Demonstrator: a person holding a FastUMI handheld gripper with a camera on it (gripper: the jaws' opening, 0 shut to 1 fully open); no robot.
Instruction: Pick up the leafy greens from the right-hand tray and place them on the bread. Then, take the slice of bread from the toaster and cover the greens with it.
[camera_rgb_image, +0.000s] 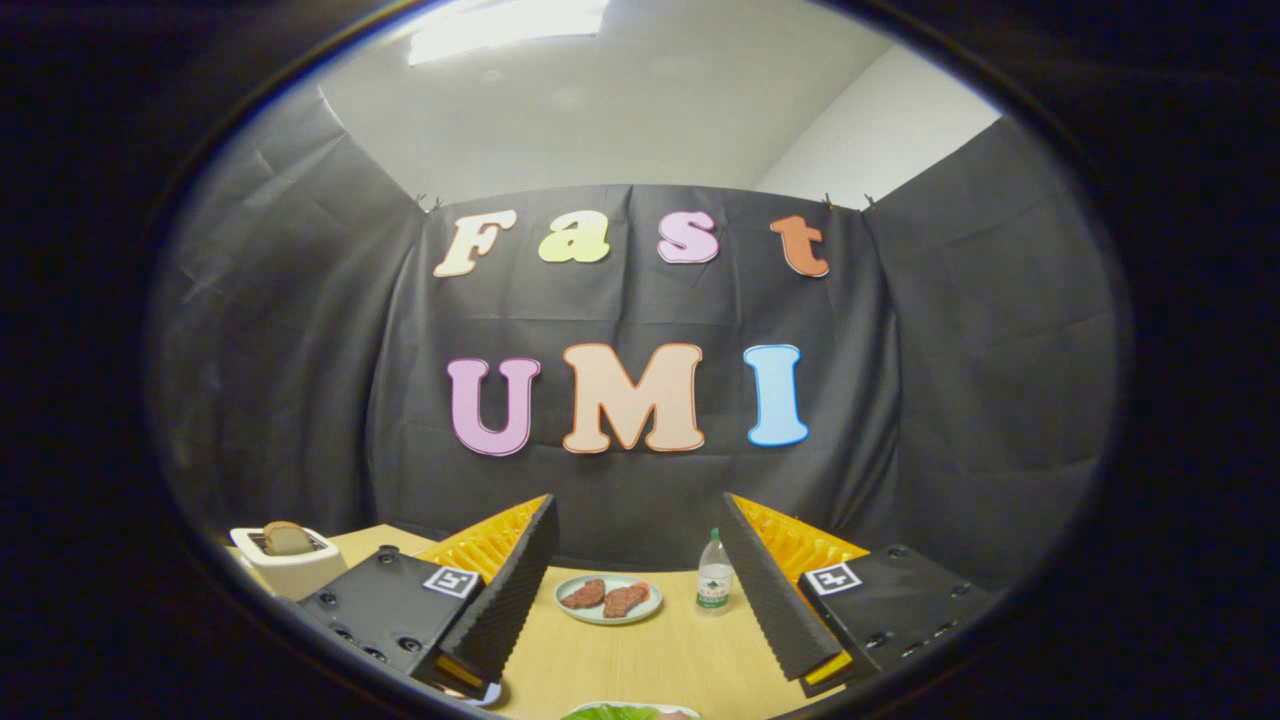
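Note:
My gripper (640, 525) is open, its two fingers spread wide above the wooden table (650, 660) with nothing between them. The leafy greens (612, 712) lie on a tray just below and between the fingers, only their top edge showing. A white toaster (288, 562) stands at the far left beyond the left finger, with a slice of bread (286, 538) sticking up out of its slot. The bread that lies flat on the table is hidden from me.
Beyond the fingers, a pale plate (608, 600) holds two reddish-brown meat pieces. A small plastic bottle (714, 572) stands just right of that plate, near the right finger. The black cloth wall closes the back of the table.

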